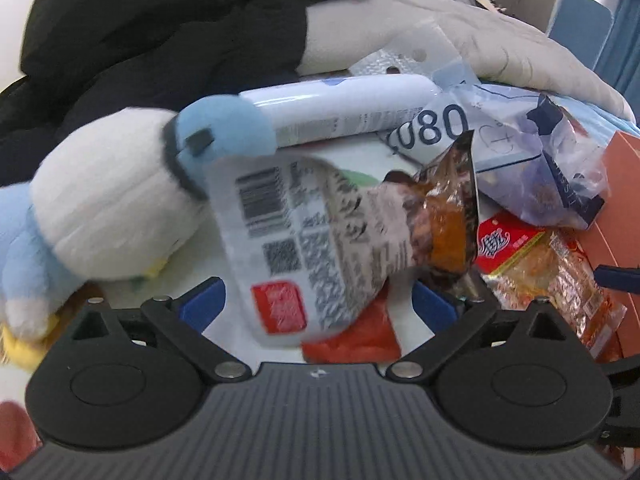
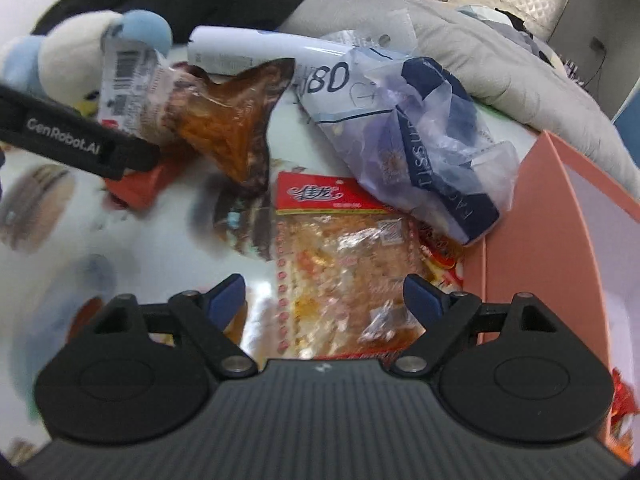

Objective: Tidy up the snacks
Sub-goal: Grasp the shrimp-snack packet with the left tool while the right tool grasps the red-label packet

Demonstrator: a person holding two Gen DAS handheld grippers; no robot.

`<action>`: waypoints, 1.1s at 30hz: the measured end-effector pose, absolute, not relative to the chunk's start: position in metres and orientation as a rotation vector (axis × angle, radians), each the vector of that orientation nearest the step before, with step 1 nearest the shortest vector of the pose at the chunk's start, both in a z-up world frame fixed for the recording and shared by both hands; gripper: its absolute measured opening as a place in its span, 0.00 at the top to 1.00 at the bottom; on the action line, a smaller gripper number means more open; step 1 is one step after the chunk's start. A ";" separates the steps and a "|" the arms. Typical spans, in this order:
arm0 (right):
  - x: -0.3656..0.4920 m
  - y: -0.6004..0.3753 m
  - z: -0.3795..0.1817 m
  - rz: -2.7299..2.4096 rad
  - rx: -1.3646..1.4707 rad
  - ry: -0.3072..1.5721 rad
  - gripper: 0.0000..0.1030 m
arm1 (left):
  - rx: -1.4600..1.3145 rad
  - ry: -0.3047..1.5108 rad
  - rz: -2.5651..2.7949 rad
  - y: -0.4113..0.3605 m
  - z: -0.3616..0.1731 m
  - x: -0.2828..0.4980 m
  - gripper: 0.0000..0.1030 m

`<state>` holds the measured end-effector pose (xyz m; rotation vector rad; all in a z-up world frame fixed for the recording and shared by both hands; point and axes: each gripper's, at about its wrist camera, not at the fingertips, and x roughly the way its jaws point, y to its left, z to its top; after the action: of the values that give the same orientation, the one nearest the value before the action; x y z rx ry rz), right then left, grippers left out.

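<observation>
I had both claws spread, nothing pinched. The left gripper [image 1: 316,300] hung over the white pouch [image 1: 304,240]; the right gripper [image 2: 324,294] straddled the red-topped pack [image 2: 344,256], which lay just beside the pink box [image 2: 516,216]. My worry: the pouch leaned on the plush [image 1: 108,200] and overlapped a red packet [image 1: 352,340], so a low bite could drag both. The pouch's long axis ran from my claw toward the box; the pack's ran straight away from the right gripper, red header far.
</observation>
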<state>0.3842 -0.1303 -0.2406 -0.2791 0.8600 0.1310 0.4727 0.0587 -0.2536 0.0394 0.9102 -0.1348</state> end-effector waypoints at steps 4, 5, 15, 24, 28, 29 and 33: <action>0.397 -0.130 -0.246 0.109 -0.326 0.883 0.15 | 0.052 0.896 -0.130 0.052 -0.256 0.483 0.02; 0.400 -0.131 -0.248 0.107 -0.327 0.894 0.15 | 0.055 0.891 -0.126 0.052 -0.256 0.484 0.03; 0.417 -0.151 -0.254 0.134 -0.162 0.967 0.12 | 0.044 0.901 -0.126 0.055 -0.268 0.489 0.22; 0.406 -0.152 -0.250 0.141 -0.155 0.946 0.43 | -0.018 0.854 -0.104 0.063 -0.257 0.470 0.44; 0.396 -0.150 -0.246 0.150 -0.161 0.929 0.57 | -0.068 0.859 -0.076 0.071 -0.252 0.460 0.52; 0.394 -0.150 -0.245 0.153 -0.156 0.928 0.57 | -0.078 0.860 -0.067 0.073 -0.250 0.456 0.55; 0.385 -0.146 -0.237 0.170 -0.160 0.907 0.59 | -0.115 0.854 -0.045 0.077 -0.242 0.437 0.56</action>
<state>0.3849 -0.1455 -0.2367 -0.1598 0.9065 0.1695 0.4374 0.0771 -0.2419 -0.1146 0.8544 -0.0447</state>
